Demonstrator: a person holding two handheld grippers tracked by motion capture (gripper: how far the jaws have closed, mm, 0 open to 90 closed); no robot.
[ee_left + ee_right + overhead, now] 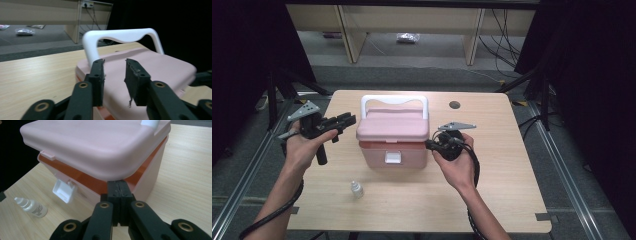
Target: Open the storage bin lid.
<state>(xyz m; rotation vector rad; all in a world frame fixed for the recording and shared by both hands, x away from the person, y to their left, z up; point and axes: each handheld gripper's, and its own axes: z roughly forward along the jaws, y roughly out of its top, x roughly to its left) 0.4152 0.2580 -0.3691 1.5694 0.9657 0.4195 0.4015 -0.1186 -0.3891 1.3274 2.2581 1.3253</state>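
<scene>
A small pink cooler box with a white handle raised at its back stands mid-table. Its pink lid sits slightly lifted, showing an orange band beneath, and the white front latch hangs loose. My left gripper is held at the box's left side; its jaws are open with nothing between them, level with the lid and aimed toward the handle. My right gripper is at the box's right front corner, shut, its tips against the orange band just under the lid's edge.
A small white dropper bottle lies on the wooden table in front of the box, to its left. A round cable hole sits near the far edge. Black curtains flank the table; shelving legs stand beyond.
</scene>
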